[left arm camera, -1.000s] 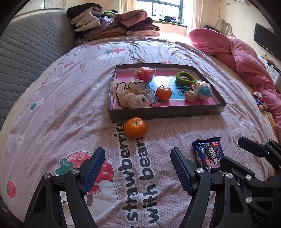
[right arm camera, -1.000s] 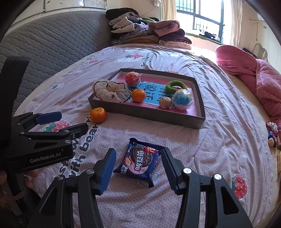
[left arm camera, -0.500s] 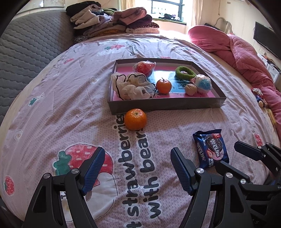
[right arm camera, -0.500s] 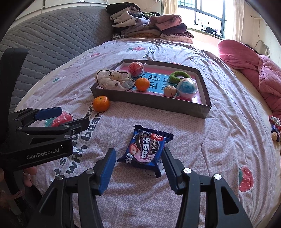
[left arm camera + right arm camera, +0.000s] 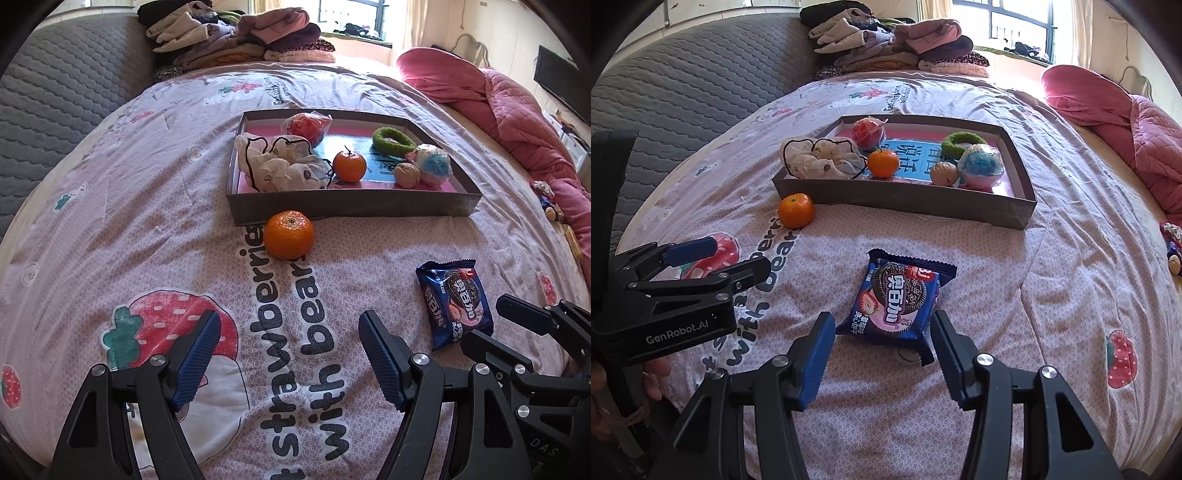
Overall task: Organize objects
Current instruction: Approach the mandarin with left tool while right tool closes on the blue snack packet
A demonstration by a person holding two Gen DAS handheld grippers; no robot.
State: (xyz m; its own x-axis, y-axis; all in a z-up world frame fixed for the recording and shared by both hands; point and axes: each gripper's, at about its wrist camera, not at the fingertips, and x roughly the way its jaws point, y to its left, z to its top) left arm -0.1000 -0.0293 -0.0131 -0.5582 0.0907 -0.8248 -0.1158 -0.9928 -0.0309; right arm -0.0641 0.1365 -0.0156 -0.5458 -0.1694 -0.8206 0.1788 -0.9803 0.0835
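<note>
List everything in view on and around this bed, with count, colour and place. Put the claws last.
box: 1, grey walls, pink floor, on the bedspread
tangerines: 2, orange; one in the box, one on the bedspread against the box's near wall
drawstring pouch: 1, white, black cord, box's left end
wrapped ball: 1, red, box's far side
hair tie: 1, green, box's far right
walnut: 1, tan, box's near right
blue ball: 1, blue and pink, beside the walnut
cookie packet: 1, dark blue, on the bedspread
folded clothes: 1 pile, mixed colours, far end
quilt: 1, pink, right side
left claw: open, empty
right claw: open, packet's near end between its fingers
</note>
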